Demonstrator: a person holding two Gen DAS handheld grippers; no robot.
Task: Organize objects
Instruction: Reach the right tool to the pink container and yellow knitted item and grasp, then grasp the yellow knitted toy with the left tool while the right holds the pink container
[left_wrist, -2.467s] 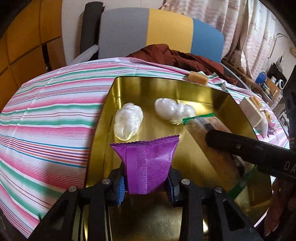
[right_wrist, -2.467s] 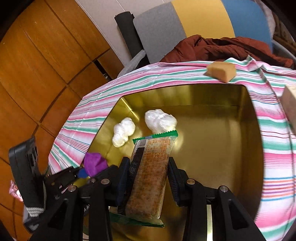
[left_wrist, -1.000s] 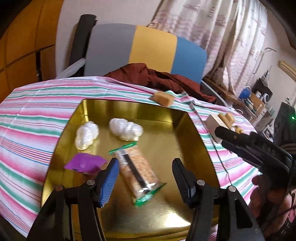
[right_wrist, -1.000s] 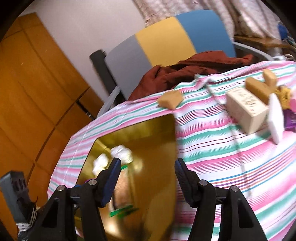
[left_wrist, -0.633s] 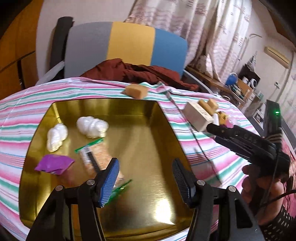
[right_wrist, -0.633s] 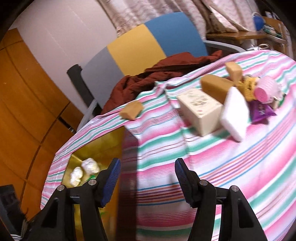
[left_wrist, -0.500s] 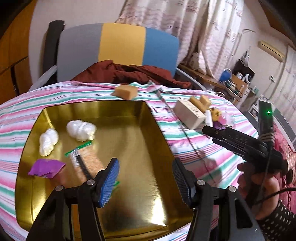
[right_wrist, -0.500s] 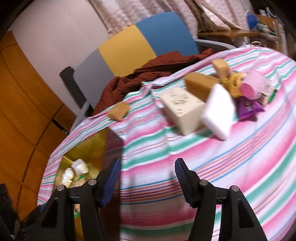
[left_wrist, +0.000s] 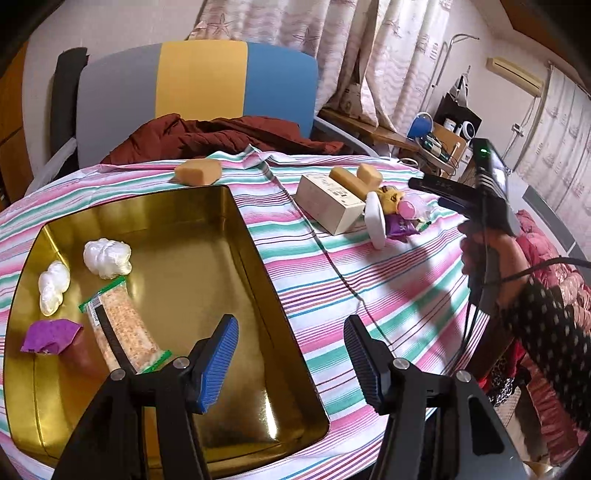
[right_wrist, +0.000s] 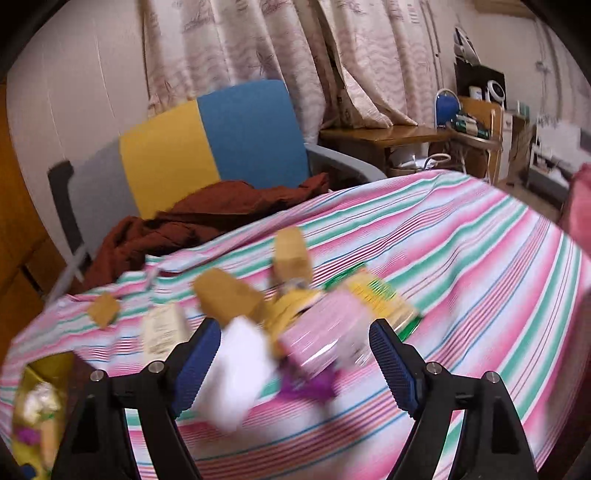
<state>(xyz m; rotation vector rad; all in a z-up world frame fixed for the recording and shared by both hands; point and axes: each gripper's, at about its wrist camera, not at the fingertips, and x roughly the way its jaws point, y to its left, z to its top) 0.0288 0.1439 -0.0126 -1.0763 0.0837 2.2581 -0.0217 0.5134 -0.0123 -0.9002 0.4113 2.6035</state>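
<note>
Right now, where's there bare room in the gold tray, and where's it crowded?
The gold tray is bare across its right half and near end. Its left side is crowded: two white lumps, a cracker packet, a purple wrapper. The cloth between the tray and the cream box pile is also free.

Glossy gold metal tray (left_wrist: 258, 266), striped cloth (left_wrist: 332, 295)

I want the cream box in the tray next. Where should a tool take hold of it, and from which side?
Grip the cream box across its two long side faces, coming down from above. It lies flat on the striped cloth with its broad top up. Its near end is clear; a tan block rests at the far end and a white slab leans close by its right corner, so stay toward the near end.
</note>
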